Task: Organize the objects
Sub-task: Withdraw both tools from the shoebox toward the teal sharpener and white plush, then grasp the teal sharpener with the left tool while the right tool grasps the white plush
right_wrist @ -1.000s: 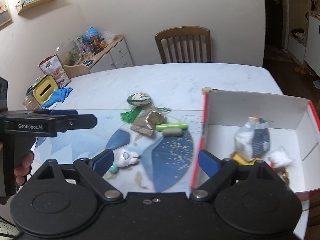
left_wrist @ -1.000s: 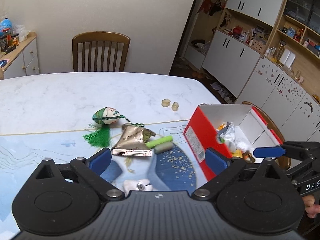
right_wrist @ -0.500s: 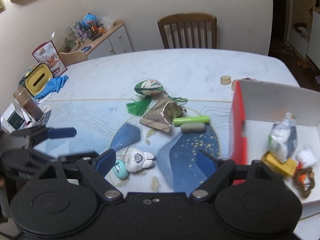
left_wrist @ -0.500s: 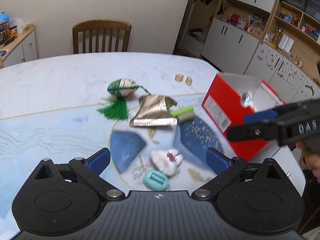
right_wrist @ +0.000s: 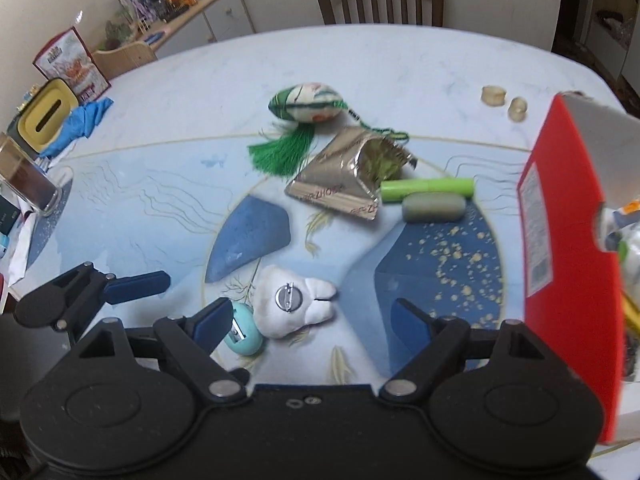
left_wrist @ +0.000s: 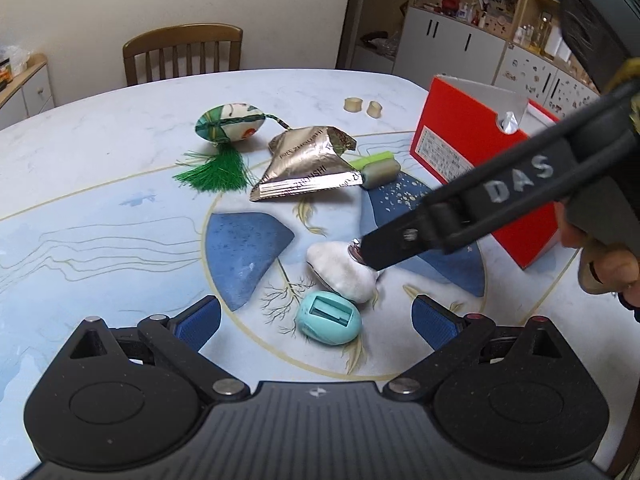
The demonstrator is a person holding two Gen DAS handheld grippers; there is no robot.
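white plush brooch (right_wrist: pixel 294 305) between open right tool (right_wrist: pixel 312 316)

Open left tongs (left_wrist: pixel 316 322) above teal sharpener (left_wrist: pixel 329 323), white plush (left_wrist: pixel 342 270) (pin-backed) under right tongs (left_wrist: pixel 370 251)

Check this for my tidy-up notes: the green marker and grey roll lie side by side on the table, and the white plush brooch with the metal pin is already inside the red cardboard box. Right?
Not quite. The white plush brooch with the metal pin is not in the red cardboard box; it lies on the table beside a teal egg-shaped sharpener, as the right wrist view shows. The green marker and grey roll do lie side by side.
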